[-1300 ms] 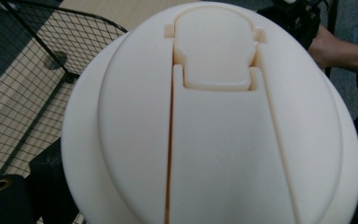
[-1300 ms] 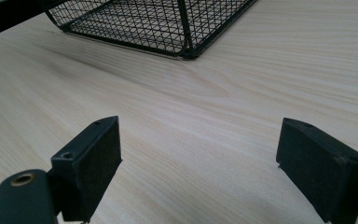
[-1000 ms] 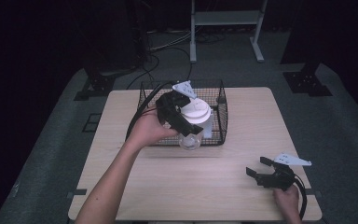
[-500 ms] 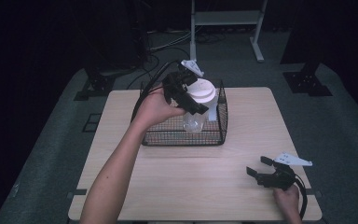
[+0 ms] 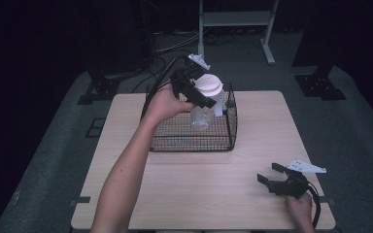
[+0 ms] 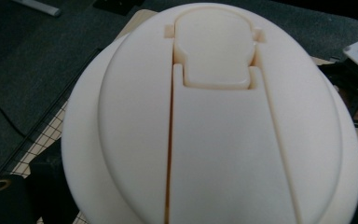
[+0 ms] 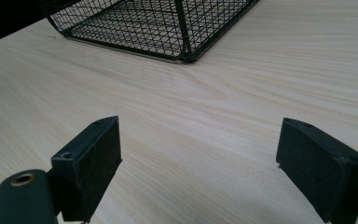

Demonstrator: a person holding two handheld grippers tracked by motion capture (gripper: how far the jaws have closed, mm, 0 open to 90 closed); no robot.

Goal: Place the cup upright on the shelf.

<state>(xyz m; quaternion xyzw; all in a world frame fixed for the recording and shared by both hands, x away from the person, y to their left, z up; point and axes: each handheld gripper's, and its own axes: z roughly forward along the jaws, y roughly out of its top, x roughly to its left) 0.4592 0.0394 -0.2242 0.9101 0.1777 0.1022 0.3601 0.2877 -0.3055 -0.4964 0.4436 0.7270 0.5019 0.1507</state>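
A clear plastic bottle [image 5: 200,115] with a wide white flip lid [image 5: 209,85] hangs upright over the black wire basket [image 5: 194,145], its base down among the basket's walls. My left gripper [image 5: 194,95] is shut on it just under the lid. In the left gripper view the white lid [image 6: 214,121] hides the jaws. My right gripper [image 5: 268,173] rests open on the wooden table [image 5: 199,194] near the front right corner. In the right gripper view, the right gripper [image 7: 200,172] has bare wood between its two jaws.
The basket [image 7: 168,23] stands at the back middle of the table [image 7: 223,88], a stretch of bare wood between it and my right gripper. Beyond the table lie dark floor, cables and a white stand [image 5: 233,19]. The right gripper's black body [image 6: 354,88] shows past the lid.
My left gripper has carried the bottle up and away from the basket's front, toward its back. The right gripper has stayed put.
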